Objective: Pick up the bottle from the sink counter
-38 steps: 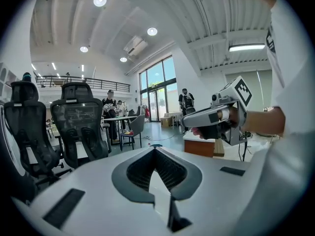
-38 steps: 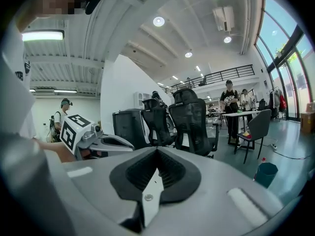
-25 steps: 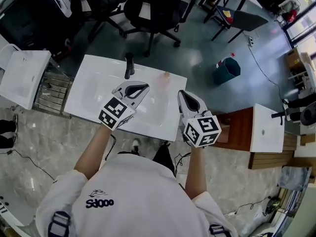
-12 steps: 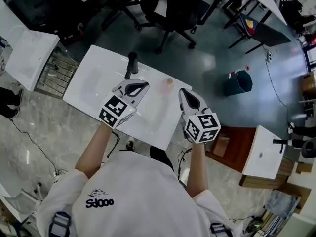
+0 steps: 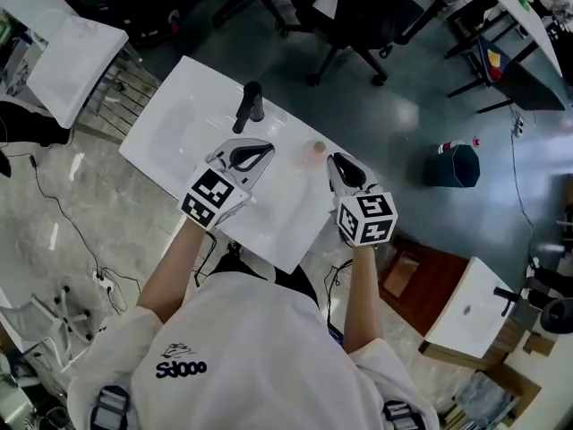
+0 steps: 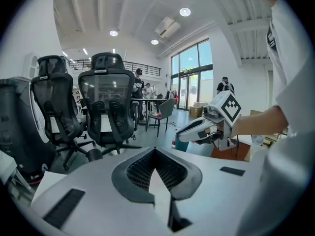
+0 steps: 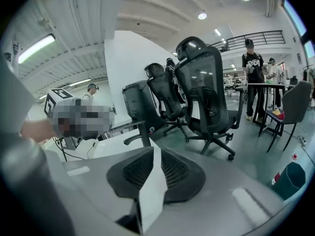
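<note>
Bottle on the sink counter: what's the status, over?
Left gripper shut, empty. Right gripper opening, nothing between its jaws. Bottle on sink counter, untouched, ahead of right gripper. Path looks clear.

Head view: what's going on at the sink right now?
A person holds a gripper in each hand over the white sink counter. The small bottle stands untouched near the counter's far edge, right of the faucet. The right gripper is just short of it, its jaws opening with nothing between them. The left gripper hovers over the basin, jaws together and empty.
</note>
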The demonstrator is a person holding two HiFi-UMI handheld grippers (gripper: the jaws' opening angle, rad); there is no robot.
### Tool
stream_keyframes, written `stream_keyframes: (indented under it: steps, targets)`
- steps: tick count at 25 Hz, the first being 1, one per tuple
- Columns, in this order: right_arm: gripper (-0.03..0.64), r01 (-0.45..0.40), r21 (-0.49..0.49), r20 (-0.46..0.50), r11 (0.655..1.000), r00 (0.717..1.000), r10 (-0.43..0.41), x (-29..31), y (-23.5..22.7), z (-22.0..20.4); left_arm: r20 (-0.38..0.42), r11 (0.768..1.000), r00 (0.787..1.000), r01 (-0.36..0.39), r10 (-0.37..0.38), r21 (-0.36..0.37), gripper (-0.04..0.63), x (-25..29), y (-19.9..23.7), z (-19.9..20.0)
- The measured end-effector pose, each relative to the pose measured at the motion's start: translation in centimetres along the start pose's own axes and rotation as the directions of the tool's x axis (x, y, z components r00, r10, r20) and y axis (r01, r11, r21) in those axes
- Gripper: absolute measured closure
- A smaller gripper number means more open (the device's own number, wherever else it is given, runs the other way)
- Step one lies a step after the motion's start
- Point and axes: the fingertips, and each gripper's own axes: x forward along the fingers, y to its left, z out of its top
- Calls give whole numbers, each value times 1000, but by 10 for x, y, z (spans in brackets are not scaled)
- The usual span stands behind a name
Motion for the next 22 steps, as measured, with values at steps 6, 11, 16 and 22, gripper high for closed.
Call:
stream_keyframes:
  steps: [6,11,16,22]
  targets:
    - [487,-67,-10,-78,998,995,66,24,-11,-26,-36,997,998,-53,50,-62,594,8,-2,-15]
    - [442,-104,-33,-127,994,987,99,41,-19,-47,-62,991,994,-91,85,-99,594,14,-4,-31]
    - [409,-112,-76,-152,991,983,100,58,-20,-63,-79,982,989,-133,123,-133,594,12,-5,-44]
    - [402,-82,-138,-169,987,984,59,81,-27,-82,-92,973,985,-162,148,-165,594,7,-6,-60]
